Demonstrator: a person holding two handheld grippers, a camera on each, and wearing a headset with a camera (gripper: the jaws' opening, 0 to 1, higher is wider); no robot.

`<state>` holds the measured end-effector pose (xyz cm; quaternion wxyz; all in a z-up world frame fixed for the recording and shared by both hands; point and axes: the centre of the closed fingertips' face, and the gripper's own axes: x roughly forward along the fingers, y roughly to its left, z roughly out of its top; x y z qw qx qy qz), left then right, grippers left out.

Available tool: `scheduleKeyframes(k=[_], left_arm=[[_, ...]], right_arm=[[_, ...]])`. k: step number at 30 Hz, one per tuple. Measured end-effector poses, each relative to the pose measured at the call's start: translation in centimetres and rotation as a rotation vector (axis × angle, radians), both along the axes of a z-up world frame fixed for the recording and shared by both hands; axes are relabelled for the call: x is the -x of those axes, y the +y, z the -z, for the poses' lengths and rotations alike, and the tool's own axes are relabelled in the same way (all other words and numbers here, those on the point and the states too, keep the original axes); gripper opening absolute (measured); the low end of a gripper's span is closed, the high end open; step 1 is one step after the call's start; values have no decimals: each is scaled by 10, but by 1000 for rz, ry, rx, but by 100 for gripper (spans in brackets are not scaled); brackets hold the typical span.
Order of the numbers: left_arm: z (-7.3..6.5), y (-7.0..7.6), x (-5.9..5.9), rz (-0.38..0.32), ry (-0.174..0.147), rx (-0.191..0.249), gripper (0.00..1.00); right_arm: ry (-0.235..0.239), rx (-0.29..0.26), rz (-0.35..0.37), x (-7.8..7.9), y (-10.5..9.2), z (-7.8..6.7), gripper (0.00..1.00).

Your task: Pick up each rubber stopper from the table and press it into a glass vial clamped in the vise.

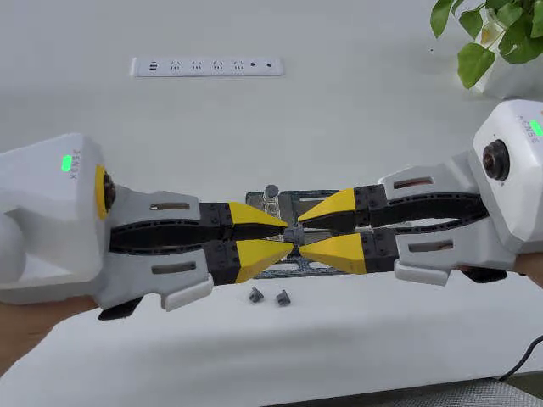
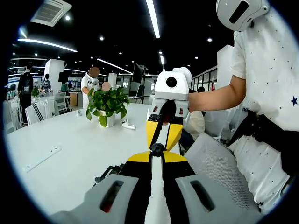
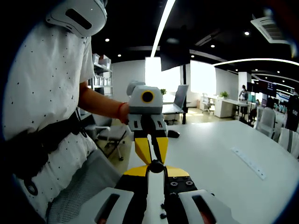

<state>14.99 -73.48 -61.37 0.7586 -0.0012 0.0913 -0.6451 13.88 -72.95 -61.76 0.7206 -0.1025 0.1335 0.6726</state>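
Observation:
A small dark rubber stopper (image 1: 293, 235) hangs above the table, caught between two yellow-tipped grippers that meet tip to tip. My left gripper (image 1: 288, 235) comes in from the left and my right gripper (image 1: 300, 234) from the right, and both are shut on it. The same stopper (image 2: 157, 149) sits at the jaw tips in the left gripper view, and the stopper (image 3: 156, 165) sits likewise in the right gripper view. Behind the tips stands the metal vise (image 1: 327, 200) holding a glass vial (image 1: 271, 204) with a dark cap. Two loose stoppers (image 1: 255, 295) lie on the table in front.
A white power strip (image 1: 208, 66) lies at the back of the white table. A potted plant (image 1: 488, 34) stands at the far right corner. The table's front edge runs along the bottom right, with a black cable (image 1: 522, 360) there.

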Motion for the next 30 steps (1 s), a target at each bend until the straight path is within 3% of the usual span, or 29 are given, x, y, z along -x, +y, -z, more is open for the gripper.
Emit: scheduleKeyframes(k=[30], left_arm=[[-6,3,5,36,66,64,4]], right_arm=[[6,-20,-21,1,-3,-5,6]])
